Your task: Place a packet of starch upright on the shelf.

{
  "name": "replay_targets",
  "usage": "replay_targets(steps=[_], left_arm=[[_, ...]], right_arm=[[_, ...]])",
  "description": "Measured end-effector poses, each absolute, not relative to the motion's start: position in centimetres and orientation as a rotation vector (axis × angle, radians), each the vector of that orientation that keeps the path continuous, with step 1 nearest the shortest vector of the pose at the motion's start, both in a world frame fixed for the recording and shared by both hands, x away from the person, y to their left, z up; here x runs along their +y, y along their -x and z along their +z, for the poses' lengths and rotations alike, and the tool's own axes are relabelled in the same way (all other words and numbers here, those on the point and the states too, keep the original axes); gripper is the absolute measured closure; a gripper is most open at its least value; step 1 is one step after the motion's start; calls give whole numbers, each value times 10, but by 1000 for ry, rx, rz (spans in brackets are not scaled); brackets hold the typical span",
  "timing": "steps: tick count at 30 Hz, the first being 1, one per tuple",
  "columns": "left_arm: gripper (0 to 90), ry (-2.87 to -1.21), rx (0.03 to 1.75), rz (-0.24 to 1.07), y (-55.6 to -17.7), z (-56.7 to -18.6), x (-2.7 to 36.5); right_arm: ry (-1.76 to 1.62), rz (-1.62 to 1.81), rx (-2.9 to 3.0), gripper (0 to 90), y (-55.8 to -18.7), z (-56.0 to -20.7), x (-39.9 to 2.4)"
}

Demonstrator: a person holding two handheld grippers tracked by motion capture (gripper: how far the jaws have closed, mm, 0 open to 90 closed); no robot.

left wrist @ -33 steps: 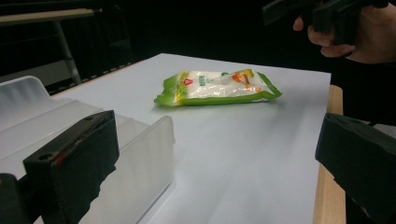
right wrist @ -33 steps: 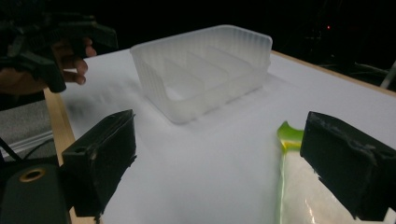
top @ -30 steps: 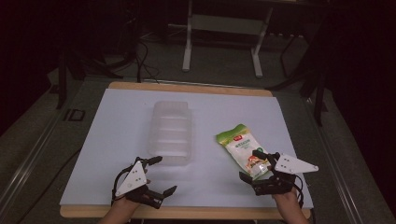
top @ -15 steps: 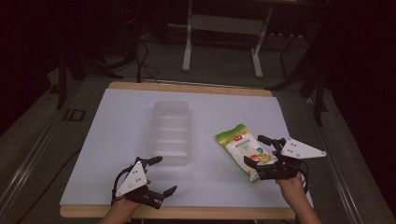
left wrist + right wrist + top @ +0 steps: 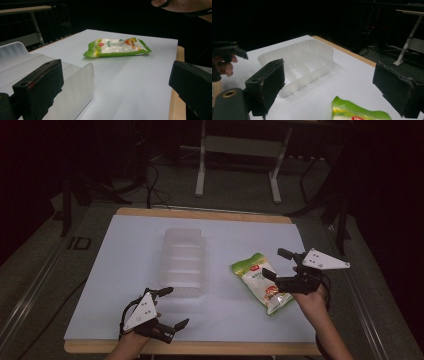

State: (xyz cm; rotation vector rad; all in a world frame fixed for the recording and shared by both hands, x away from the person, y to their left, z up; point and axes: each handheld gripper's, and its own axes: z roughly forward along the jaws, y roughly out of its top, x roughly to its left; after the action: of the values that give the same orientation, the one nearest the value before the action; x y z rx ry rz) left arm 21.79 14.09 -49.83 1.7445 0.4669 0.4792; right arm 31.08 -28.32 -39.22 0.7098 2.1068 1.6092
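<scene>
A green and white snack bag (image 5: pixel 259 281) lies flat on the white table top, right of the middle. A clear plastic tray (image 5: pixel 182 261) with ribbed compartments stands empty at the centre. My right gripper (image 5: pixel 273 262) hovers over the bag's right side, open, its jaws pointing left toward the tray. My left gripper (image 5: pixel 178 306) rests near the front edge, open, just below the tray's near end. In the left gripper view the bag (image 5: pixel 117 47) lies ahead beyond the tray's corner (image 5: pixel 75 80). In the right gripper view the tray (image 5: pixel 312 53) sits ahead and the bag's end (image 5: pixel 357 111) lies below.
The white sheet (image 5: pixel 125 270) covers a wooden table whose edge (image 5: pixel 200 347) shows in front. Metal stand legs (image 5: pixel 200 170) and cables lie on the dark floor behind. The person's left hand (image 5: pixel 223 66) shows at the left of the right gripper view.
My right gripper has moved away from the front edge, along the bag's right side, and stays open. The bag, the tray and the left gripper have not moved.
</scene>
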Motion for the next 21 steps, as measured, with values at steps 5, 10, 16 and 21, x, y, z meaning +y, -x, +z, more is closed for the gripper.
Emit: replay_targets(steps=[5, 10, 16, 21], left_arm=[[0, -1746, 465, 478, -218, -498, 141], [0, -1746, 465, 476, -218, -498, 141], [0, -1753, 460, 488, -218, -499, 141], [0, -1755, 460, 486, -219, -499, 141]], right_arm=[[-734, 1570, 2100, 103, -329, -389, -281], [-756, 1533, 2107, 103, -342, -392, -278], [-806, 1510, 2121, 103, -359, -403, -278], [-849, 1475, 2139, 103, -374, -416, -280]])
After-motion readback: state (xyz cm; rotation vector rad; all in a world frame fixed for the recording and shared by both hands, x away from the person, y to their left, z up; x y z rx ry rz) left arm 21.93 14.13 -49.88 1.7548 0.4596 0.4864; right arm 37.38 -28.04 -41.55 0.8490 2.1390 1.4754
